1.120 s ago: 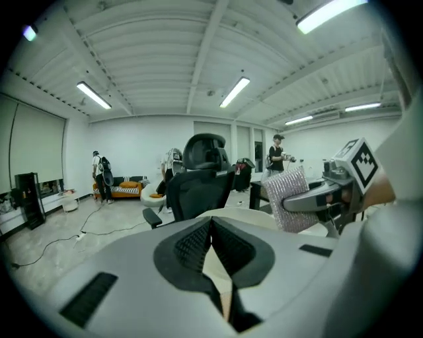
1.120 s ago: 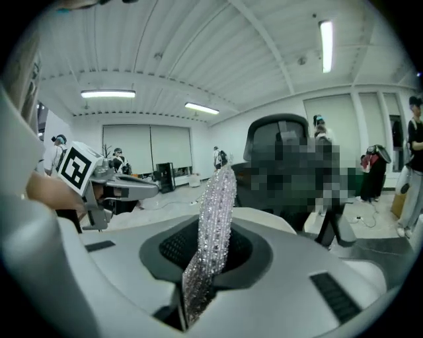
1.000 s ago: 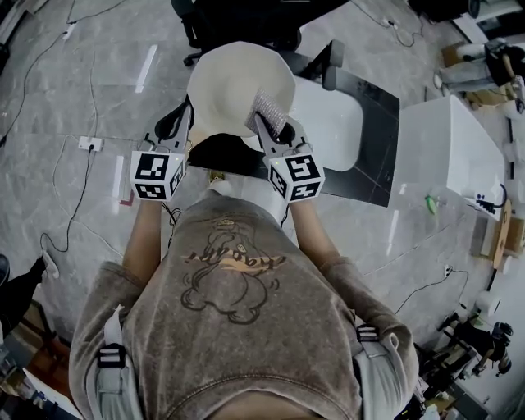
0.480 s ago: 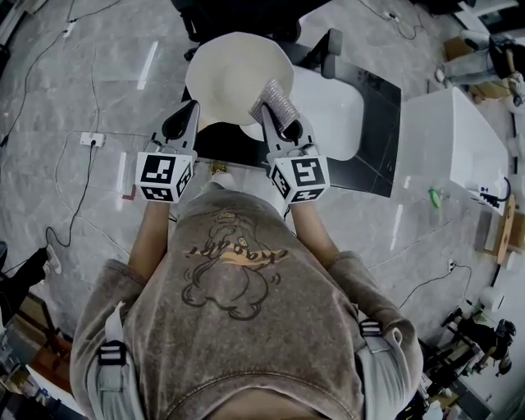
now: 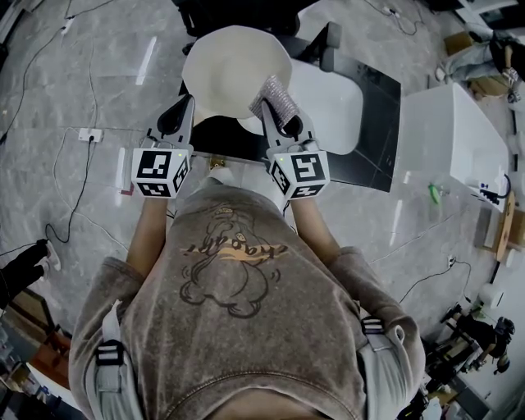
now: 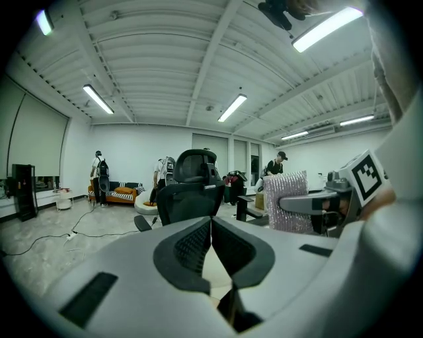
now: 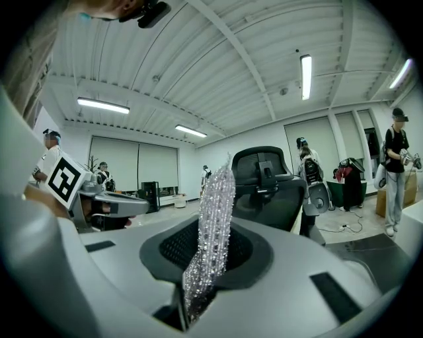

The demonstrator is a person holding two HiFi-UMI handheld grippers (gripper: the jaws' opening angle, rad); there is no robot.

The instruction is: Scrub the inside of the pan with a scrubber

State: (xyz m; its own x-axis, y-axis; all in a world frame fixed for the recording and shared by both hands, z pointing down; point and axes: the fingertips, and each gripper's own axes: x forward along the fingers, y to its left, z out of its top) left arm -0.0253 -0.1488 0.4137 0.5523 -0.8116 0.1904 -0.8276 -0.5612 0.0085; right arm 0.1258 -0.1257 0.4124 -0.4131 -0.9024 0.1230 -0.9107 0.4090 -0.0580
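A round cream pan (image 5: 232, 70) shows in the head view ahead of both grippers, over the near left corner of the black table (image 5: 373, 168). My left gripper (image 5: 179, 113) is shut at the pan's near left rim. In the left gripper view a cream strip (image 6: 211, 277) shows low between the closed jaws of the left gripper (image 6: 211, 224). My right gripper (image 5: 277, 115) is shut on a silvery mesh scrubber (image 5: 275, 97) at the pan's near right rim. The scrubber (image 7: 215, 231) stands upright between that gripper's jaws and also shows in the left gripper view (image 6: 285, 201).
A white sheet (image 5: 332, 111) lies on the table. A black office chair (image 5: 246, 16) stands behind the pan. A white cabinet (image 5: 455, 139) is to the right, and cables run over the grey floor. Several people stand far off in the room.
The pan and both grippers sit slightly higher in the head view. The scrubber stays by the pan's near right rim. Both grips look unchanged.
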